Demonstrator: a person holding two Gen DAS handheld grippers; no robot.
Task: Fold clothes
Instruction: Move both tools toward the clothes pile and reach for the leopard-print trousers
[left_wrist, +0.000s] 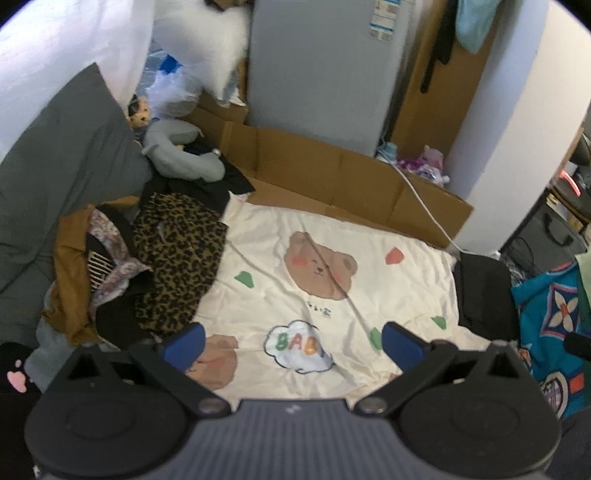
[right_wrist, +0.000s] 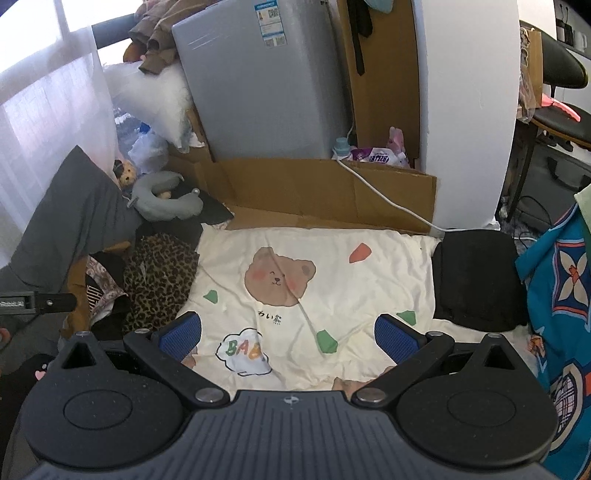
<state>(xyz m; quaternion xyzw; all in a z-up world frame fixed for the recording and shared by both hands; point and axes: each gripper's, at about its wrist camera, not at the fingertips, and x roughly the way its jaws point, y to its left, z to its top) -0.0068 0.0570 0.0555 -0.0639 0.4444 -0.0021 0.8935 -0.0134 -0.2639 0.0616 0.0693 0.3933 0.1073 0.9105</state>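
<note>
While both tools are hovering above bear-print sheet (left_wrist: 332, 236), left gripper (left_wrist: 293, 345) and right gripper (right_wrist: 288, 338) are gaping wide, holding nothing. Unfolded clothes pile (left_wrist: 162, 258) is lying left; black folded garment (right_wrist: 476, 280) right. Likely next: picking single garment by edge, avoiding tangled layers.

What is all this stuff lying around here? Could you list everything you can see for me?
bear-print sheet: one, cream, spread flat in the middle
clothes pile: one heap, leopard print, brown, floral, left of the sheet
folded garment: one, black, on the sheet's right edge
neck pillow: one, grey, behind the pile
soft toy: one, tan, far left
cardboard: flattened, brown, behind the sheet
appliance: one, grey, at the back
cable: one, white, across the cardboard
patterned cloth: one, blue, far right
left gripper: blue pads, open
right gripper: blue pads, open
</note>
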